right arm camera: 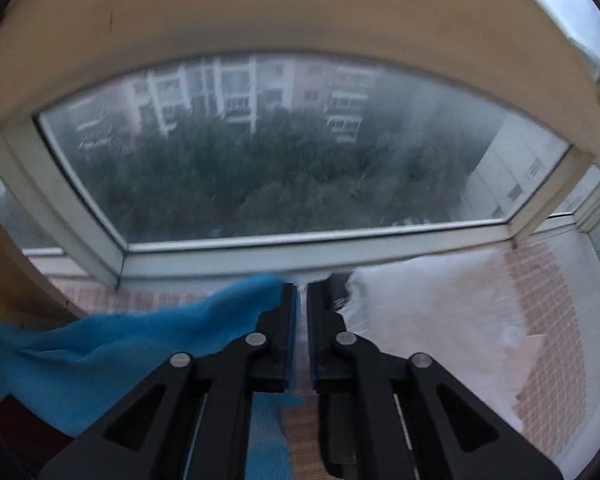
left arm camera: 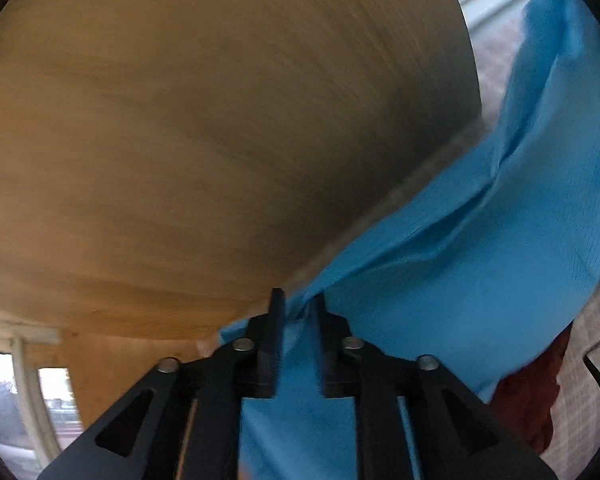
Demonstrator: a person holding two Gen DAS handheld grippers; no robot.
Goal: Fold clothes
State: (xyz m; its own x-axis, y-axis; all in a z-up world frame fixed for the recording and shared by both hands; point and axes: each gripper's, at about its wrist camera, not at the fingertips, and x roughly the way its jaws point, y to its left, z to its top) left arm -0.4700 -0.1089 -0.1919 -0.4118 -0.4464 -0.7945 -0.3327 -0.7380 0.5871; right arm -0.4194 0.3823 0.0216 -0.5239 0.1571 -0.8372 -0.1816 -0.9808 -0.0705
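Both tongs are up off the surface with one piece of blue cloth strung between them. My left gripper (left arm camera: 298, 300) has its fingers pinched in on a bunched corner of the blue garment (left arm camera: 480, 248); fabric is gathered right at the tips and more hangs down between the arms toward the lens. My right gripper (right arm camera: 303, 292) is drawn narrow too, with a thin edge of the same blue cloth (right arm camera: 100, 344) running between its pads and streaming off to my left.

So where does the folding stand? The garment is in the air, slack and creased, sagging between my two grips, not laid flat and not stacked. I'd call that mid-handling: it could be a shake-out to spread it, or a carry-over to bring one edge onto another. I can't tell which from here, and I see no finished fold in it. Everything's blurred, so the tongs are clearly travelling.

Below the blue, on the left view, a dark red cloth (left arm camera: 528, 404) lies on the pink checked bedding (left arm camera: 592, 392); folded or not, I can't say. On the right view a white fluffy textile (right arm camera: 428, 320) sits on the same checked surface (right arm camera: 548, 320) by the window (right arm camera: 260, 152). A wooden panel (left arm camera: 220, 120) fills most of the left view.

Containers: none in sight, no basket, bin or drawer.
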